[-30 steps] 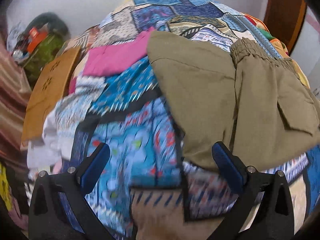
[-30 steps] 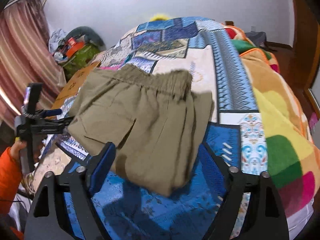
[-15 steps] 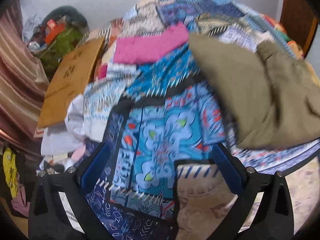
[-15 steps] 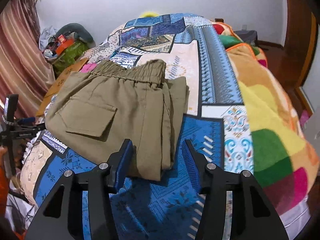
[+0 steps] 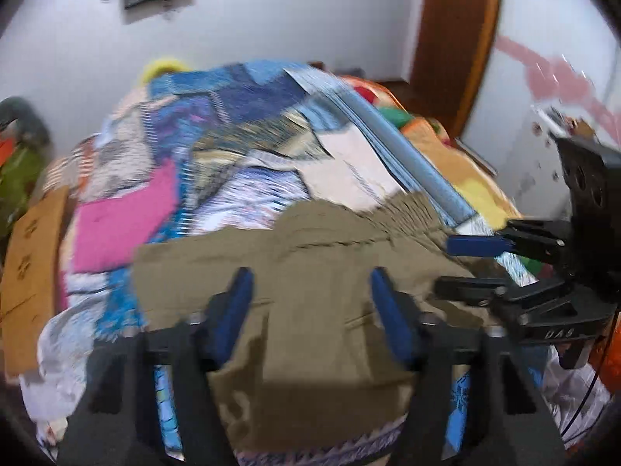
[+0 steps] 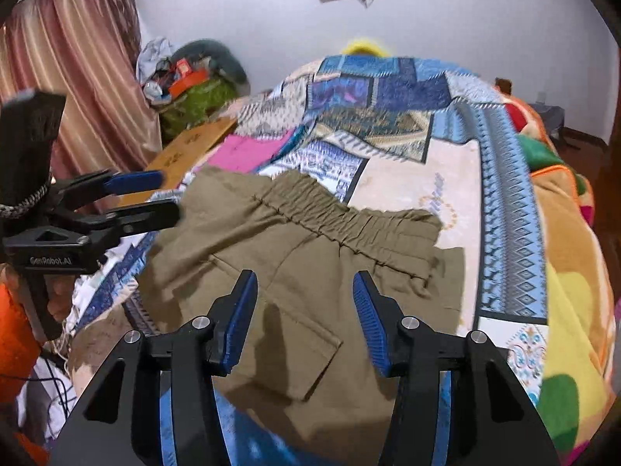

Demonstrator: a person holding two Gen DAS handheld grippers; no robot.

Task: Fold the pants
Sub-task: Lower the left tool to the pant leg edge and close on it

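Observation:
Olive pants (image 6: 295, 240) lie folded on the patchwork bedspread (image 6: 407, 89), elastic waistband toward the far side and a flap pocket facing up. My right gripper (image 6: 303, 277) hovers over the near part of the pants, jaws half apart with nothing pinched. The left gripper (image 5: 310, 275) hangs above the pants (image 5: 310, 349) from the left edge, its jaws closing and clear of the cloth, though the view is blurred. Each gripper shows in the other's view: the left gripper (image 6: 165, 196) at the pants' left edge, the right gripper (image 5: 446, 266) at the right.
A pink cloth (image 6: 244, 151) and a cardboard box (image 6: 190, 147) lie left of the pants. A bright blanket (image 6: 574, 310) covers the bed's right side. A curtain (image 6: 77, 77) and a heap of bags (image 6: 194, 89) stand at the left wall. An orange sleeve (image 6: 15, 341) holds the left gripper.
The left gripper swung from the bed's left side to above the pants and its jaws narrowed. The right gripper's jaws narrowed, then it shifted further over the pants.

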